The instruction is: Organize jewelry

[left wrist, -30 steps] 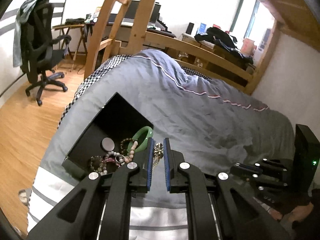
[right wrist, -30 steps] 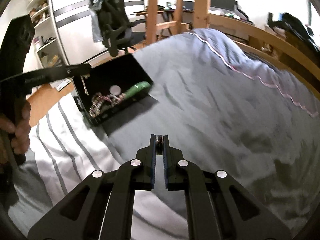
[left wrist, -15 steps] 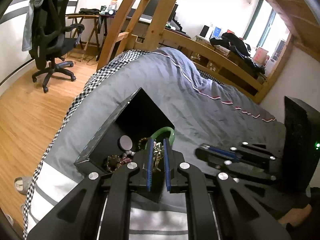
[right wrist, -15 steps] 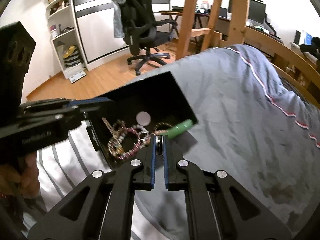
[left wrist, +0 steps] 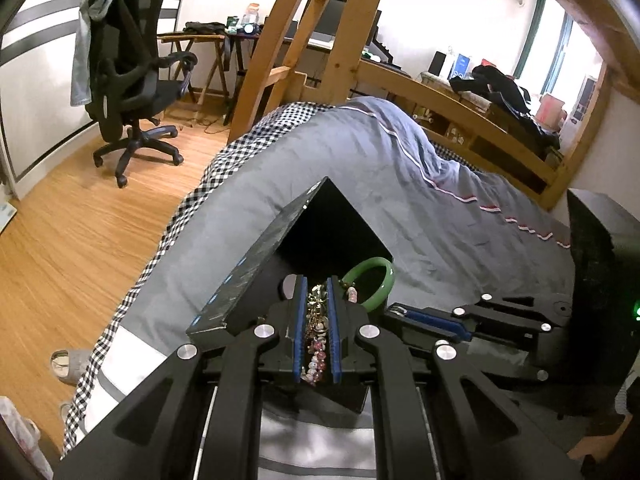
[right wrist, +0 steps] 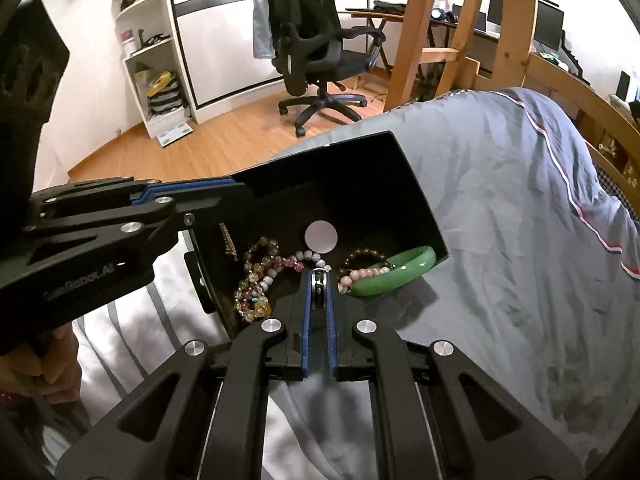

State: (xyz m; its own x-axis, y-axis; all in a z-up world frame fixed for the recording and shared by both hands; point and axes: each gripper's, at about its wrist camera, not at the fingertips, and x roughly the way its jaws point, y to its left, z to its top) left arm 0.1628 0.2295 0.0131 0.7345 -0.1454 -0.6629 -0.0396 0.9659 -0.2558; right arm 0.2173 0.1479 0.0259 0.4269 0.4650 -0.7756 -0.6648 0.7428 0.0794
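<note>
An open black jewelry box (right wrist: 416,200) (left wrist: 248,276) lies on the grey bed. It holds beaded bracelets (right wrist: 260,280) and a green bangle (right wrist: 392,270) (left wrist: 378,284) that leans on the box's rim. My left gripper (left wrist: 317,284) is over the box, shut on a gold chain piece (left wrist: 316,300). My right gripper (right wrist: 318,276) is at the box's near edge, shut on a small ring (right wrist: 319,284). The left gripper also shows in the right wrist view (right wrist: 184,198), and the right gripper in the left wrist view (left wrist: 400,312).
The grey duvet (right wrist: 500,220) covers the bed; striped sheet (right wrist: 132,320) lies near me. A black office chair (left wrist: 128,80) stands on the wood floor (left wrist: 60,248). Wooden bunk posts (left wrist: 340,40) rise behind the bed. A white shelf unit (right wrist: 156,52) stands on the left.
Both grippers have moved in toward the box. The left one now hangs its chain over the box; the right one has carried the ring up to the box's near edge.
</note>
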